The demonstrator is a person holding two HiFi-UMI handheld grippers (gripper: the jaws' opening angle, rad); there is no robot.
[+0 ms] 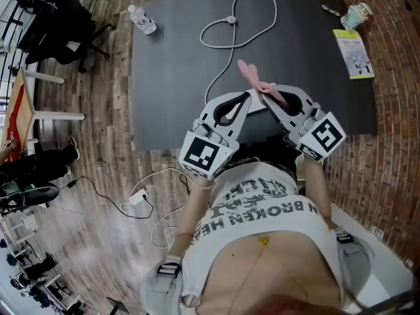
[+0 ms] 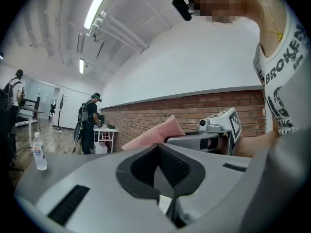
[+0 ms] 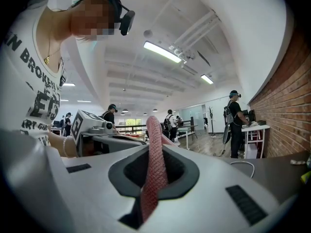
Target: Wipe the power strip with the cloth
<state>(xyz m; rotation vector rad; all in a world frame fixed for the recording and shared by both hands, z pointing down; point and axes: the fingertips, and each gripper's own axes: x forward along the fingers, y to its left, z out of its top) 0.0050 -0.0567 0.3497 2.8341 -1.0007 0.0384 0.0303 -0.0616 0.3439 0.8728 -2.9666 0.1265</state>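
Keeper: Table [image 1: 170, 77], head view: dark grey, matt, rectangular, on a wood-plank floor [image 1: 98, 110]. Contents?

Clerk: One white cord [image 1: 226, 41], round, looped, running in to the left gripper [image 1: 248, 97]. One clear plastic water bottle [image 1: 142, 20], far left corner. One yellow-green leaflet [image 1: 353, 53], far right. One pink cloth [image 1: 257, 83], a narrow strip sticking out past the right gripper [image 1: 270, 99]. Both tools are grey and hard-shelled, tips almost meeting over the near edge. The strip's body is hidden from this view.

Keeper: Left gripper view?

Clerk: Jaws together at the tips, with black ribbed pads around a hollow. Shown only here: power strip [image 2: 165, 204], a small white glossy face with socket-like marks, in the slit near the jaw base. Whether it is pinched there or lies behind, I cannot tell. Beyond it: the cloth as a soft pink peak, a red brick wall [image 2: 194, 111], a person with backpack [image 2: 90, 123].

Keeper: Right gripper view?

Clerk: Jaws clamped on the cloth, which stands upright between the pads and rises past the tips. Its weave shows only here, a fine waffle knit. Strip light [image 3: 163, 51] overhead
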